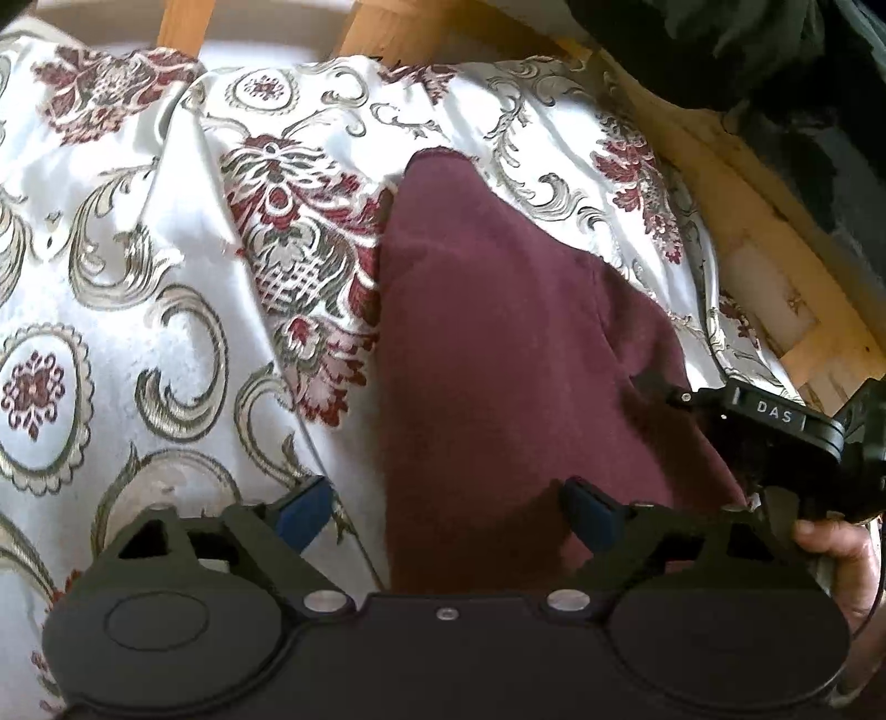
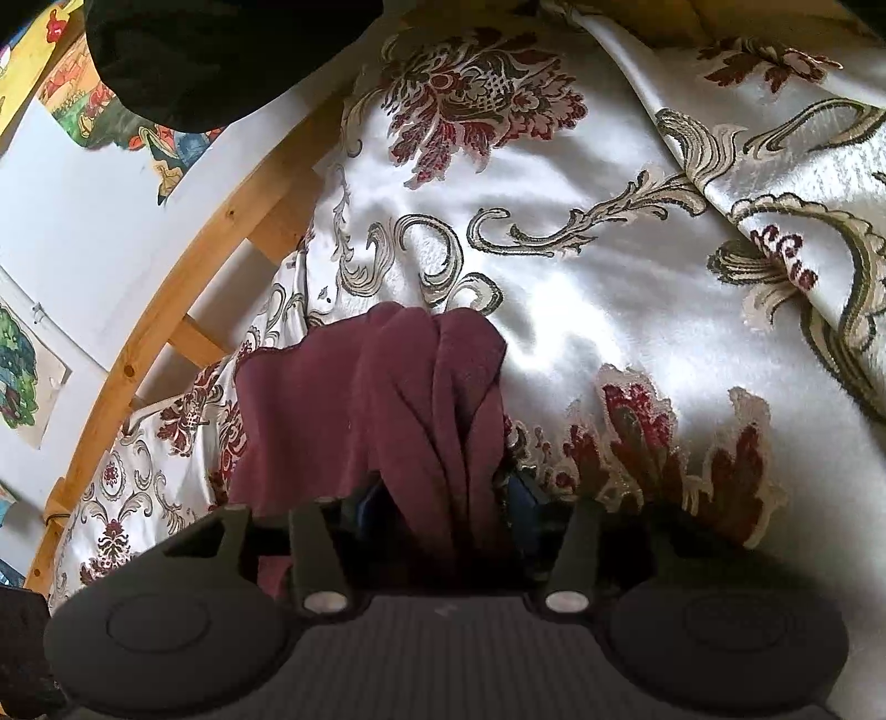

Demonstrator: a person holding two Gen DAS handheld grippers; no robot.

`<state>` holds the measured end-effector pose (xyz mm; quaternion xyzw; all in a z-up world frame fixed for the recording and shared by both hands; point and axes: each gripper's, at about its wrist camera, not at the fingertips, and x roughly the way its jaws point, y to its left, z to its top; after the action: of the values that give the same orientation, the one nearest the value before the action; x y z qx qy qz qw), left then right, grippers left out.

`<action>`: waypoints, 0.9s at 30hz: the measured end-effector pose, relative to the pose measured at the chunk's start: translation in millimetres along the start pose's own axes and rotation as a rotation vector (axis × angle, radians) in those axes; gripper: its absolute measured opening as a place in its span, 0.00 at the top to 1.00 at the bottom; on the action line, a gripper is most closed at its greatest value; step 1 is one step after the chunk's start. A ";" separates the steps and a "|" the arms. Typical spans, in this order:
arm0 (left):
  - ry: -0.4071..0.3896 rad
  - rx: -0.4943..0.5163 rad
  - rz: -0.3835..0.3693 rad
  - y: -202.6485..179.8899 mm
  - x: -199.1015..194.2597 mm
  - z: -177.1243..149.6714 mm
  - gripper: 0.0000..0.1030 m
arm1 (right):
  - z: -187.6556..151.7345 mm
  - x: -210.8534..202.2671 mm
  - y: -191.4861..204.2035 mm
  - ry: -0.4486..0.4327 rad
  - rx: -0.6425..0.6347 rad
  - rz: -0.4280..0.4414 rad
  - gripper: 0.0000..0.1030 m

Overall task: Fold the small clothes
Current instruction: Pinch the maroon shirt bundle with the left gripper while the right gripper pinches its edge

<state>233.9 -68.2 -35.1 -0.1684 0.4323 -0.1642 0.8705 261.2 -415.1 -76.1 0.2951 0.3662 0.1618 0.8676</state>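
Observation:
A small maroon garment [image 1: 498,332] lies on a white satin cover with red and gold floral pattern [image 1: 138,277]. In the left wrist view my left gripper [image 1: 448,515] is open, its blue-padded fingers spread over the garment's near edge without pinching it. My right gripper [image 1: 681,396] shows at the right, its fingertips at the garment's right edge. In the right wrist view the right gripper [image 2: 448,498] is shut on a bunched fold of the maroon garment [image 2: 387,399], which rises in ridges from between the pads.
A wooden bed frame [image 2: 166,310] runs along the cover's edge, with a white wall and colourful pictures [image 2: 16,376] beyond. Dark fabric [image 1: 747,50] sits at the top right of the left view. The cover has a raised fold [image 2: 775,183].

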 end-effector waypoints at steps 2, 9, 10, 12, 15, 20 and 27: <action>-0.004 0.021 -0.007 -3.8 -0.8 1.0 0.22 | -0.3 0.8 1.1 -0.002 -0.003 -0.003 0.45; -0.005 0.063 -0.016 -10.0 -2.0 2.2 0.34 | -0.5 1.7 3.7 -0.002 -0.015 -0.010 0.42; -0.005 0.058 -0.018 -8.8 -2.2 2.1 0.35 | -0.5 1.7 3.7 -0.002 -0.015 -0.010 0.42; -0.003 0.043 -0.025 -6.0 -1.9 2.1 0.39 | -0.6 1.6 3.8 -0.003 -0.014 -0.009 0.42; -0.012 0.016 -0.025 -0.6 -2.6 2.3 0.46 | -0.1 1.7 3.5 -0.004 -0.006 -0.003 0.42; -0.017 -0.060 -0.048 10.3 -2.2 0.8 0.51 | 0.2 2.0 3.4 -0.004 -0.002 0.001 0.41; 0.013 -0.150 -0.053 21.7 5.0 -0.9 0.38 | -0.2 2.9 3.4 -0.007 -0.005 -0.002 0.41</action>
<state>239.2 -51.2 -48.5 -0.2434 0.4443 -0.1552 0.8481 262.7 -410.9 -75.6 0.2931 0.3632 0.1608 0.8697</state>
